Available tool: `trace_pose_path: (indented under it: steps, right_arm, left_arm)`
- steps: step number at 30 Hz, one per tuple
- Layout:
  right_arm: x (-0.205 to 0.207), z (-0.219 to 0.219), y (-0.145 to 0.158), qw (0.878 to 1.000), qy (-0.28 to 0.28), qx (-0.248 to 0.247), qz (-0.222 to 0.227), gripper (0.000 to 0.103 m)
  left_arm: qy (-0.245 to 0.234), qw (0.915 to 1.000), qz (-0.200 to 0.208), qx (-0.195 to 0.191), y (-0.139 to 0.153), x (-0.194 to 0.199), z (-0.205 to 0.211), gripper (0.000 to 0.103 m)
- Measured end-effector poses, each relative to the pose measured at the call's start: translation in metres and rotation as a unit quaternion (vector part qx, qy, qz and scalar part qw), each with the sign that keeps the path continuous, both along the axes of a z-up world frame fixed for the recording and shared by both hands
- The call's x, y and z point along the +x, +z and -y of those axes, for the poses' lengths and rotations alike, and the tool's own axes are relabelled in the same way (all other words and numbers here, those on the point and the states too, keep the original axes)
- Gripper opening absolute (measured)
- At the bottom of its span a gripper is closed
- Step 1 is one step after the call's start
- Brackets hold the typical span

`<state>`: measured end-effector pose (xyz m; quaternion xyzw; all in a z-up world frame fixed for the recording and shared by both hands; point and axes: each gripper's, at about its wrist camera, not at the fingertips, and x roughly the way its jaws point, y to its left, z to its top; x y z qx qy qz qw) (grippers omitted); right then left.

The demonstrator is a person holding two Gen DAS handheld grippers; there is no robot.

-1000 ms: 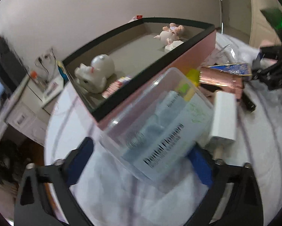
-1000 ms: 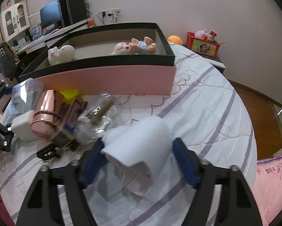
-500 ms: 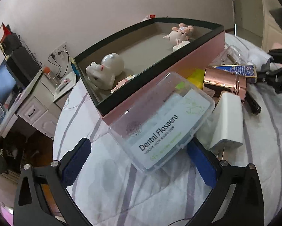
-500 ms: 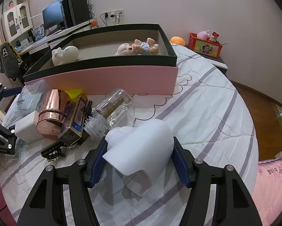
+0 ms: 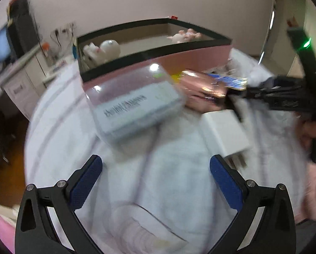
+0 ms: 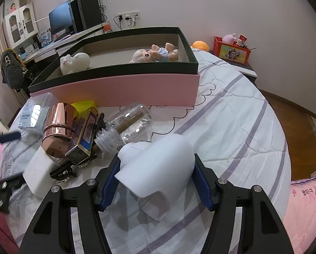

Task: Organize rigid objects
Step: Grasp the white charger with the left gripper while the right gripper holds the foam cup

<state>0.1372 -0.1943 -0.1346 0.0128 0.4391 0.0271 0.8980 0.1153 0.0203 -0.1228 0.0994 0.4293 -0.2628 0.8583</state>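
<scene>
My left gripper (image 5: 155, 160) stands wide open over the white quilt with nothing between its blue pads. Just beyond its fingertips lies a clear dental flossers box (image 5: 134, 110), flat on the bed, with a white charger (image 5: 225, 133) to its right. My right gripper (image 6: 155, 165) is shut on a white rounded object (image 6: 164, 160), both pads pressing its sides just above the quilt. Behind both stands the pink box with a black rim (image 6: 126, 89), holding a white pig figure (image 6: 75, 61) and a small doll (image 6: 155, 53).
Left of the right gripper sits a pile: a copper tin (image 6: 56, 129), a blue and gold box (image 6: 84, 135), a clear bottle (image 6: 130, 124) and a black clip (image 6: 62, 171). A desk with a monitor (image 6: 60, 23) stands behind the bed. A red box (image 6: 231, 50) sits on the nightstand.
The left gripper opened, let go of the flossers box and drew back; the box now lies on the quilt. The right gripper stays shut on the white object in the same place.
</scene>
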Motion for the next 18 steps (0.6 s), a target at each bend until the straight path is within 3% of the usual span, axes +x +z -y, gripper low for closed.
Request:
trace_pose_path:
  steps: [8,15,16,18]
  right_arm:
    - [-0.004,0.002,0.0,1.0,0.005,0.006,0.004,0.064]
    - [-0.005,0.006,0.001,1.0,0.01,0.014,0.007,0.064]
    - [-0.005,0.007,0.001,1.0,0.011,0.014,0.007,0.064]
    - [-0.005,0.008,0.002,1.0,0.014,0.017,0.009,0.064]
  left_arm:
    - [-0.024,0.9993,-0.019,-0.021,0.011,-0.037,0.036,0.103]
    - [0.043,0.998,-0.036,-0.03,0.002,-0.013,0.074,0.1]
    - [0.058,0.9971,-0.037,-0.031,0.001,-0.008,0.074,0.093]
    - [0.073,0.9951,-0.04,-0.053,0.006,-0.002,0.069,0.068]
